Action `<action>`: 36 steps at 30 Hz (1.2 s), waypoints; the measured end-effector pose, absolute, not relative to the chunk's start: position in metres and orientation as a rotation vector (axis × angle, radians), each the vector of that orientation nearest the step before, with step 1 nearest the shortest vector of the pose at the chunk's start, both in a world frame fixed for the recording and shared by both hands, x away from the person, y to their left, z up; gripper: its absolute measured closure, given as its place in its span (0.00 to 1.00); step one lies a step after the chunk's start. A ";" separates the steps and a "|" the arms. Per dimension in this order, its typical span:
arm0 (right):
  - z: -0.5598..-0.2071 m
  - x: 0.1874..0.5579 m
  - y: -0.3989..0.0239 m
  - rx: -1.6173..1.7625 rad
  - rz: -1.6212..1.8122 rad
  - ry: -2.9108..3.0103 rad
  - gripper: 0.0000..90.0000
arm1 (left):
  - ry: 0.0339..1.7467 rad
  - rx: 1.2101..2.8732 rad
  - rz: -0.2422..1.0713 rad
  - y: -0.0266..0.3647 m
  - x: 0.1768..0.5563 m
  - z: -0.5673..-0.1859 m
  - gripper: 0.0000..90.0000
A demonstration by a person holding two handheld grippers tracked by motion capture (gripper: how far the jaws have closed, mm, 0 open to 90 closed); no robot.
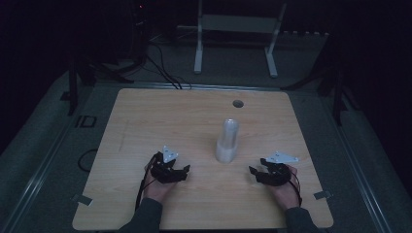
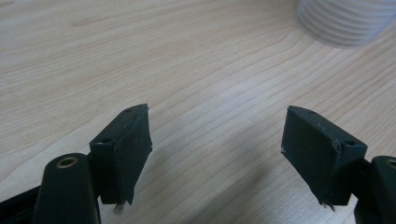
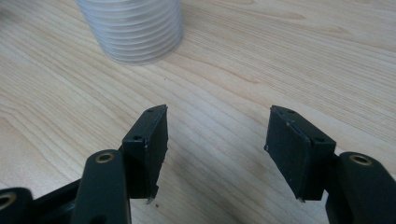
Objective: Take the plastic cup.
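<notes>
While both grippers gape, stacked clear cups stand upright between them.

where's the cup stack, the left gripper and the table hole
cup stack (image 1: 227, 141), high view, on the side of the stack
left gripper (image 1: 183, 171), high view, between its fingertips
table hole (image 1: 237, 103), high view, on its dark centre

Count: 1 stack of clear plastic cups mid-table (single cups too blurred to count; rims show ribbed in both gripper views). 2 grippers, left gripper near left & right gripper near right, 2 jaws ea. 1 table w/ 1 round hole at far edge. 1 white frame on floor beyond.
</notes>
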State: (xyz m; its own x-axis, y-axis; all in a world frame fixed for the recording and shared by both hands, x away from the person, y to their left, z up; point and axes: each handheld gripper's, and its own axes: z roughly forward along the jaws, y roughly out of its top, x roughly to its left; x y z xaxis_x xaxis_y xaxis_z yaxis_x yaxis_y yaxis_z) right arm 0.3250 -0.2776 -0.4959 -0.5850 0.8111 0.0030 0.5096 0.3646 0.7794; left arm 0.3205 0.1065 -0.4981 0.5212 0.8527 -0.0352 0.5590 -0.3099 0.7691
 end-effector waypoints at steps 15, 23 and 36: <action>-0.493 0.323 -0.280 1.174 1.111 2.207 0.44 | 1.078 1.965 0.476 0.101 0.312 -0.489 0.29; -0.476 0.317 -0.276 1.135 1.163 2.193 0.44 | 1.029 1.948 0.460 0.096 0.309 -0.478 0.32; -0.428 0.317 -0.252 0.989 1.188 2.185 0.43 | 0.973 1.945 0.461 0.084 0.315 -0.459 0.29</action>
